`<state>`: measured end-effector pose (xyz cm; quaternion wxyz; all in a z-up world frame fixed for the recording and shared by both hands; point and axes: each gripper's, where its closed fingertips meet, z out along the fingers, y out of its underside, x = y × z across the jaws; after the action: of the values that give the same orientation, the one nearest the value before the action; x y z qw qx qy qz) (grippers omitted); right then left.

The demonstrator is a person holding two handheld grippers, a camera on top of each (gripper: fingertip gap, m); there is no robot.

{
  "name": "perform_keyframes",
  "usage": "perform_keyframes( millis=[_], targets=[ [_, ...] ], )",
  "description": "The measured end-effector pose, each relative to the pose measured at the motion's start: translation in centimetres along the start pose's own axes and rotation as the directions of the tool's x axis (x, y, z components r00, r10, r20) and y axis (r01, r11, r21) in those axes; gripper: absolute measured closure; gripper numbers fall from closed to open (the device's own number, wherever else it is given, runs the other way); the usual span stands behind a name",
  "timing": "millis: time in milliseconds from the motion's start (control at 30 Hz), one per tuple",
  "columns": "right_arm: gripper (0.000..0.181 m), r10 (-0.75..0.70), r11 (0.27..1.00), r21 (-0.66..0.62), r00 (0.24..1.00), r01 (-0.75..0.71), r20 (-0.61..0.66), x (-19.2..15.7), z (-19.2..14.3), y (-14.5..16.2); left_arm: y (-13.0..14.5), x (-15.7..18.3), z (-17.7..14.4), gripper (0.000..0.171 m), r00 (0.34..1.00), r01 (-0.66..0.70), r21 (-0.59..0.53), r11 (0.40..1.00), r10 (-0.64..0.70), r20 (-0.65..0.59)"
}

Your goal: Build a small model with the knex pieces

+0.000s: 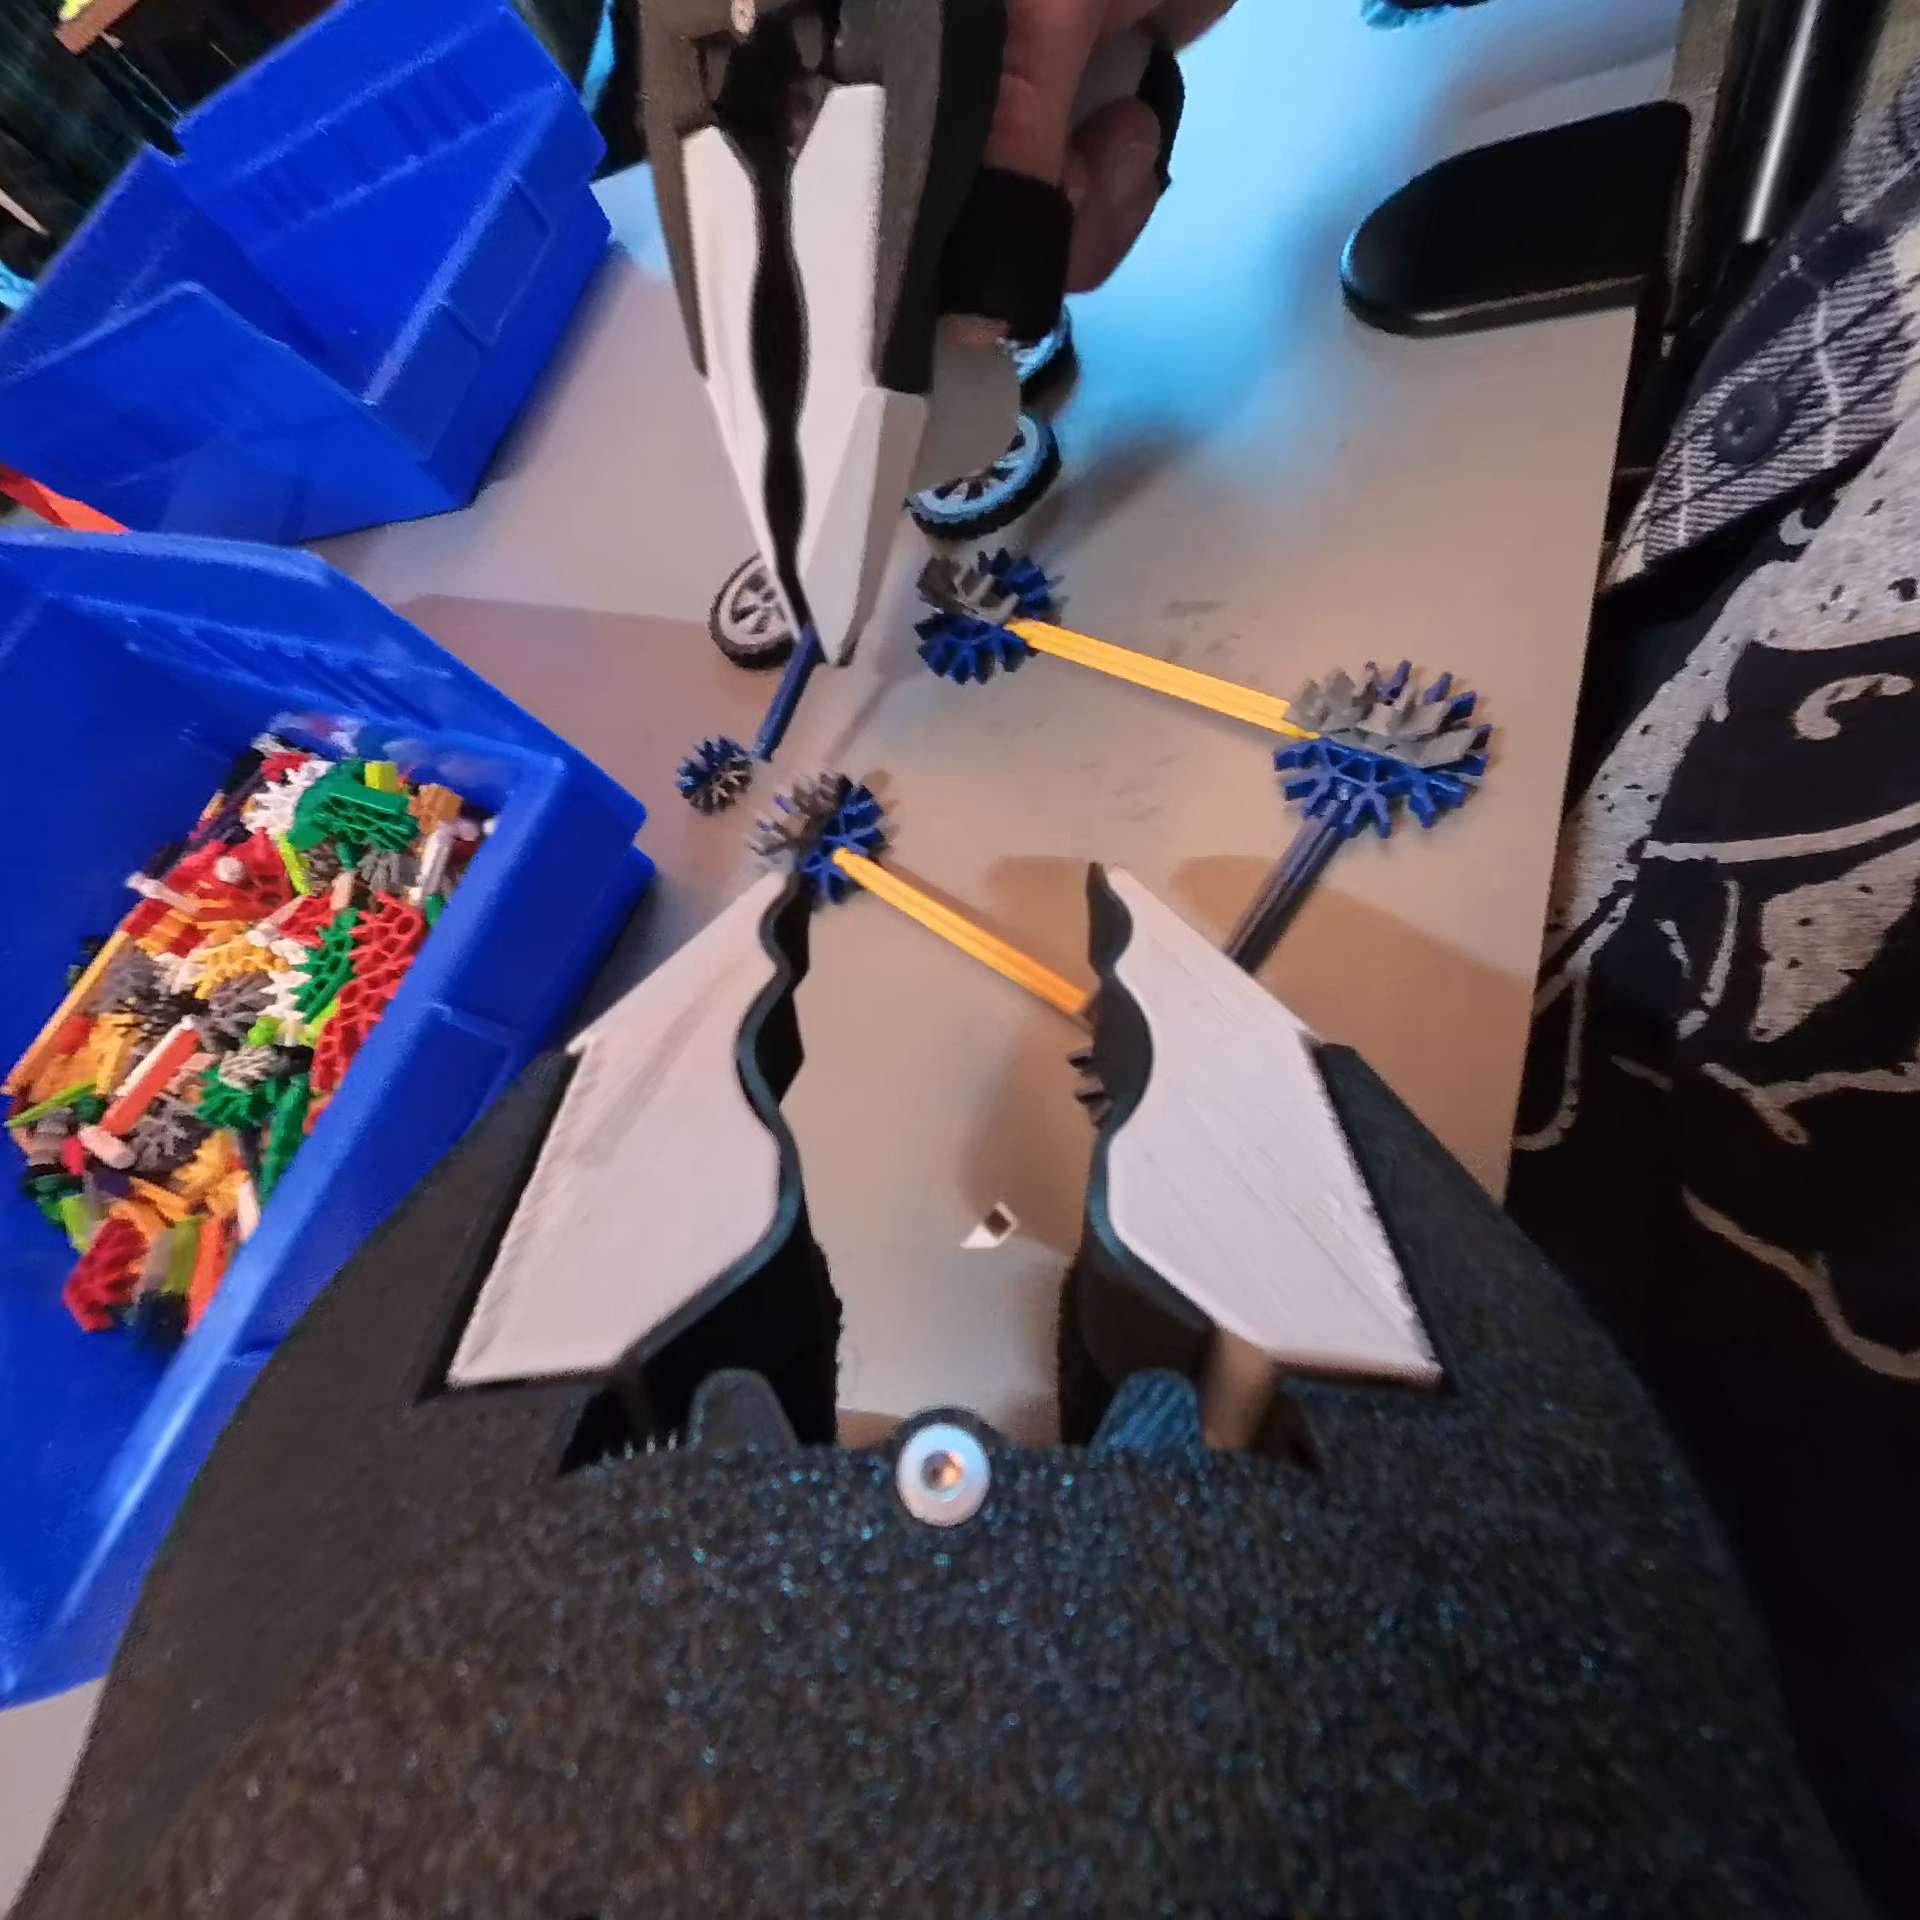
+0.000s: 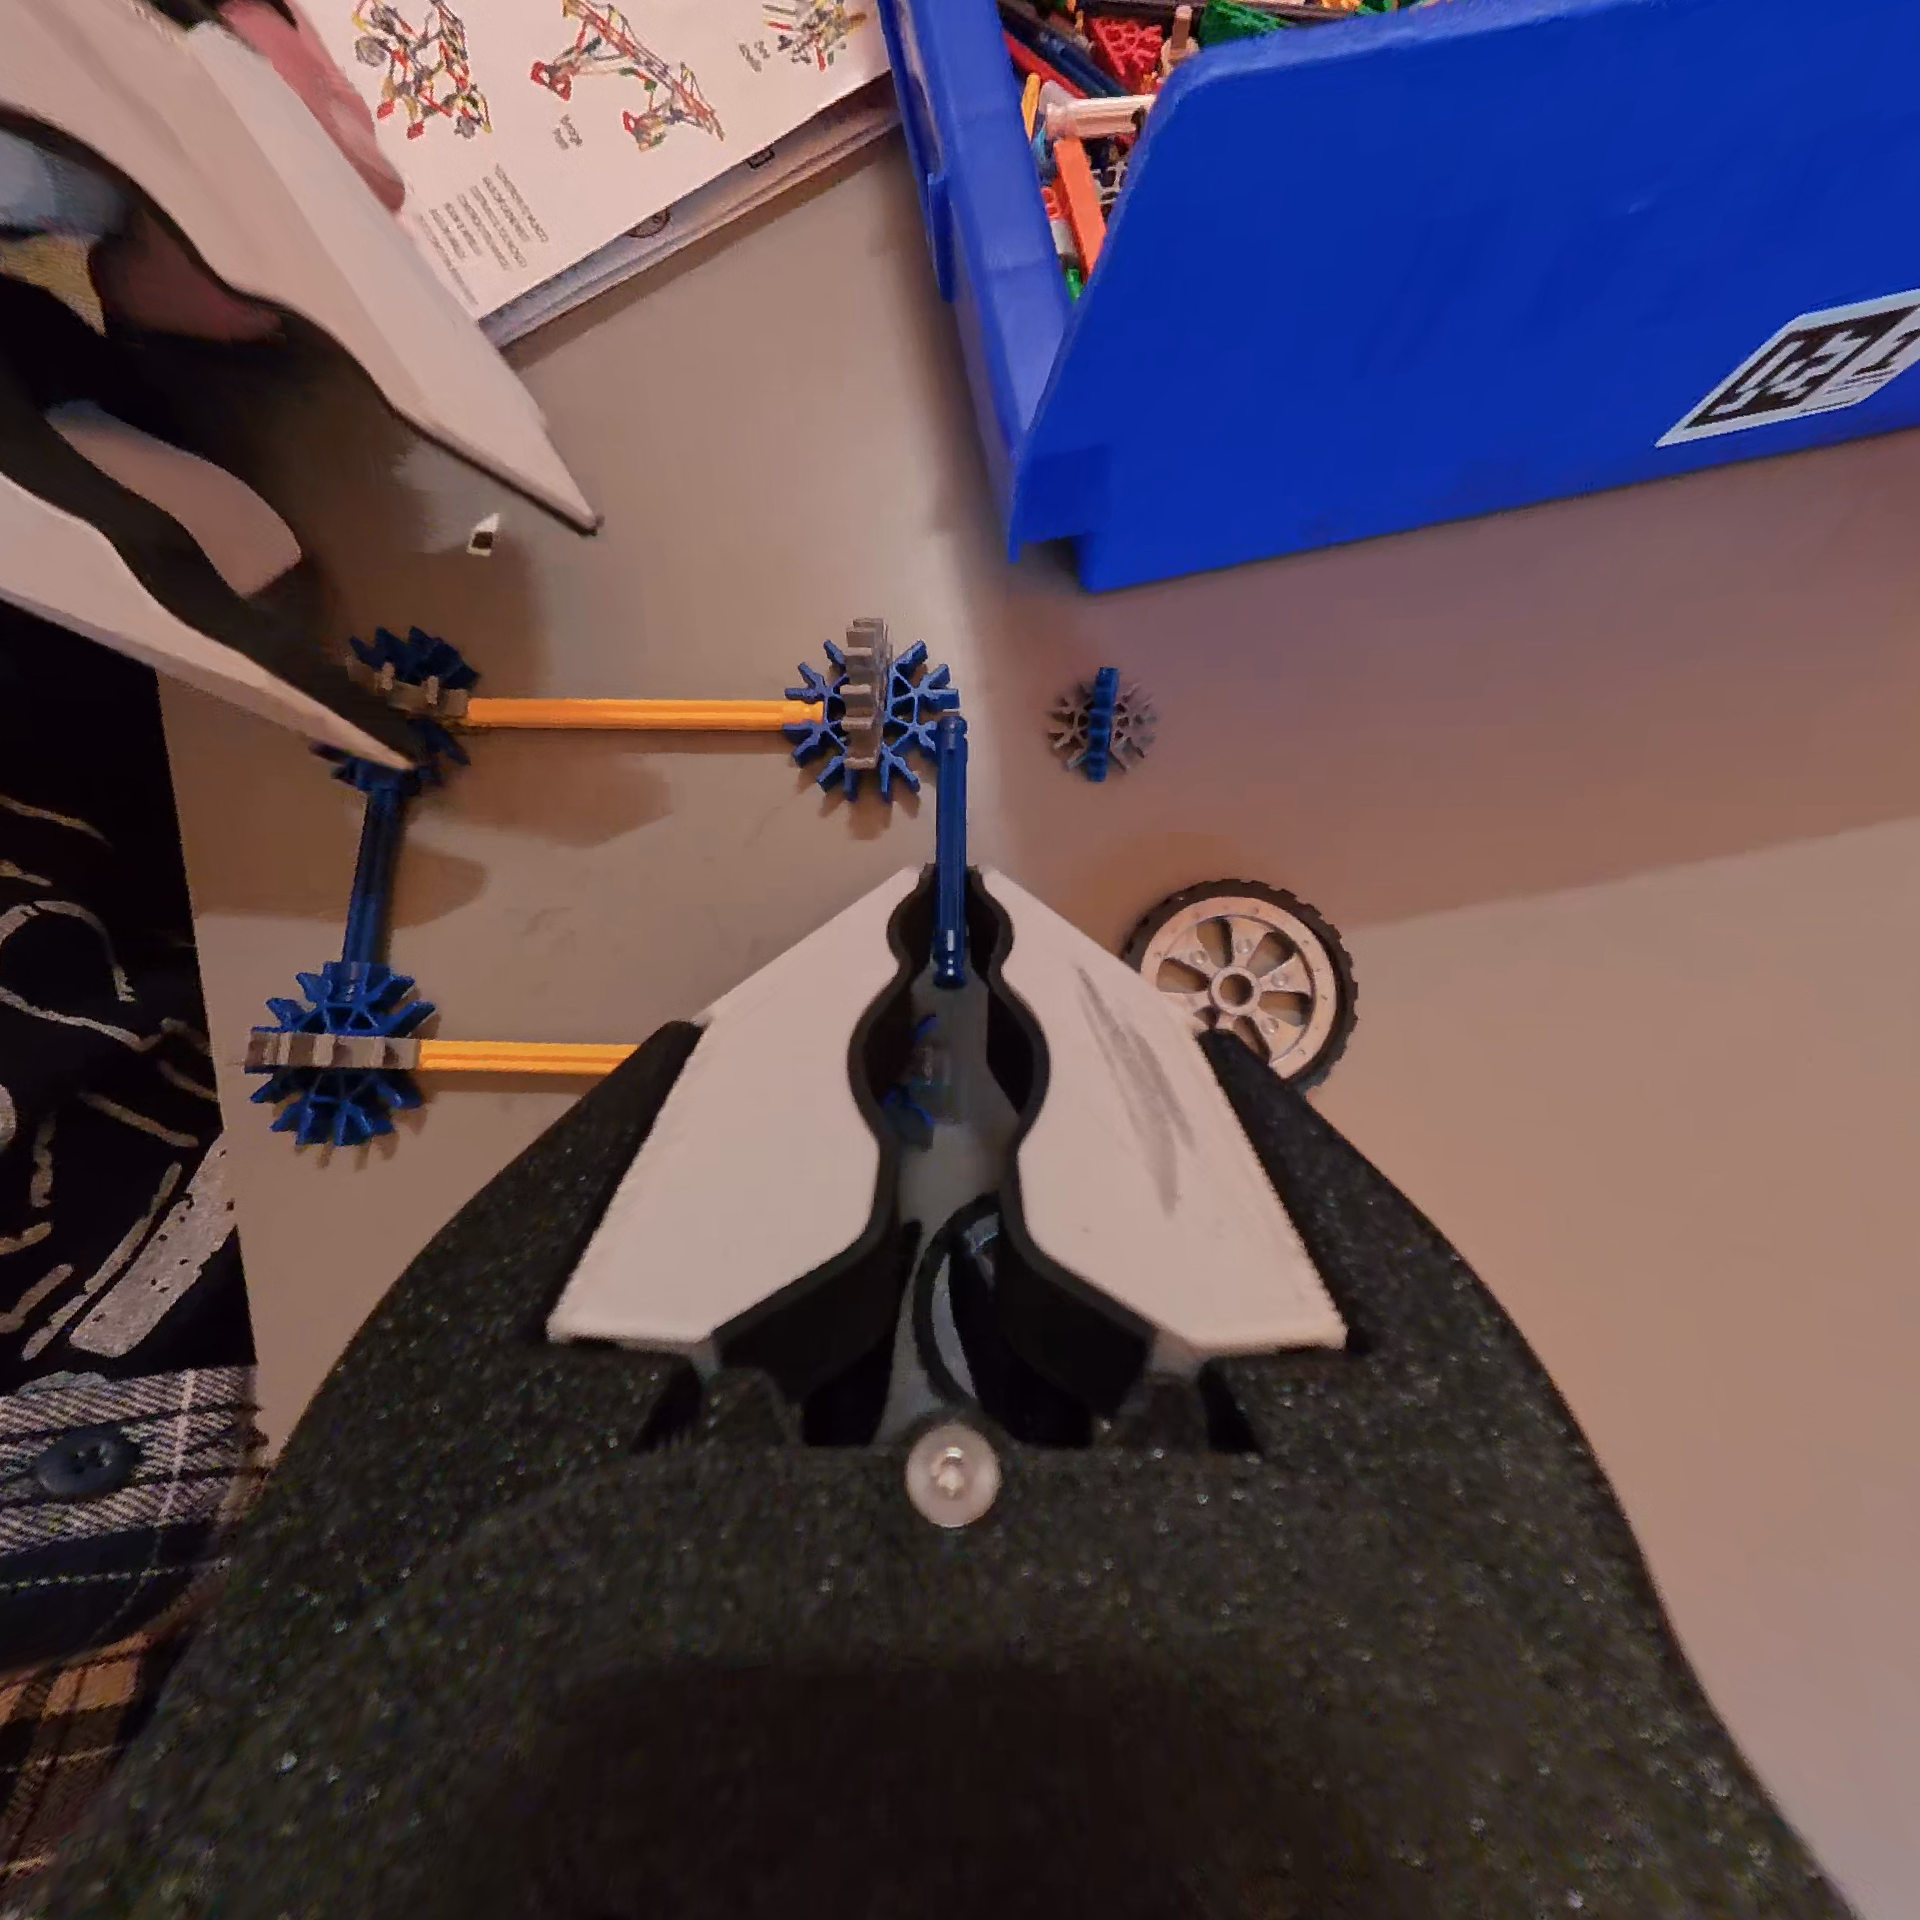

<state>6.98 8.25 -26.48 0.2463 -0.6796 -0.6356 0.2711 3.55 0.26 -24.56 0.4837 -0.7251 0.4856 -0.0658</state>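
Observation:
A flat frame of two yellow rods (image 2: 634,713), a blue rod (image 2: 374,862) and blue-and-grey snowflake connectors (image 2: 871,717) lies on the beige table (image 2: 1507,1091). My right gripper (image 2: 951,878) is shut on a loose blue rod (image 2: 950,810) whose far end sits beside one connector. It also shows in the left wrist view (image 1: 821,644), pointing down. My left gripper (image 1: 945,894) is open and straddles the near yellow rod (image 1: 956,935). Its right finger (image 1: 1195,1091) touches the connector at that rod's end. In the right wrist view it (image 2: 312,468) sits over that corner.
A loose connector (image 2: 1101,724) and grey wheels (image 2: 1242,982) (image 1: 987,478) lie by the frame. Two blue bins stand left, the nearer (image 1: 540,831) full of coloured pieces, the other (image 1: 312,291) behind. A booklet (image 2: 582,125), a small white piece (image 1: 992,1226) and a person's clothing (image 1: 1766,779) at the table edge. Left tips to right tips: about 10 centimetres. From the left gripper's tips to the small white piece (image 1: 992,1226) is close to 7 centimetres.

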Motion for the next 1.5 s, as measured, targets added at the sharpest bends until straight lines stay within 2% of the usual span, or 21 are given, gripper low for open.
perform_keyframes(
  millis=[167,500,733,1133,1500],
  targets=[
    [0.177,-0.017,0.999,-0.03,0.999,0.018,0.03,-0.8,-0.2,0.4,-0.5,-1.9,0.1,0.119,0.999,-0.031,-0.034,0.999,0.032,0.012],
    [0.177,-0.048,0.997,-0.058,0.998,0.051,0.052,-1.8,-0.2,0.6,1.1,-4.2,3.6,0.122,0.997,-0.062,-0.154,0.986,0.055,-0.046],
    [0.177,-0.081,0.988,-0.129,0.997,0.083,0.02,-1.6,0.3,1.6,1.7,-3.7,5.1,0.142,0.988,-0.05,-0.187,0.981,0.021,-0.152],
    [0.177,-0.075,0.992,-0.105,0.997,0.077,0.02,-1.6,0.1,1.2,1.7,-3.7,5.4,0.154,0.987,-0.025,-0.171,0.985,-0.002,-0.16],
    [0.177,-0.064,0.992,-0.113,0.998,0.065,0.014,-1.5,0.7,1.4,1.7,-3.7,5.5,0.158,0.985,0.013,-0.142,0.99,-0.037,-0.168]
  ],
)
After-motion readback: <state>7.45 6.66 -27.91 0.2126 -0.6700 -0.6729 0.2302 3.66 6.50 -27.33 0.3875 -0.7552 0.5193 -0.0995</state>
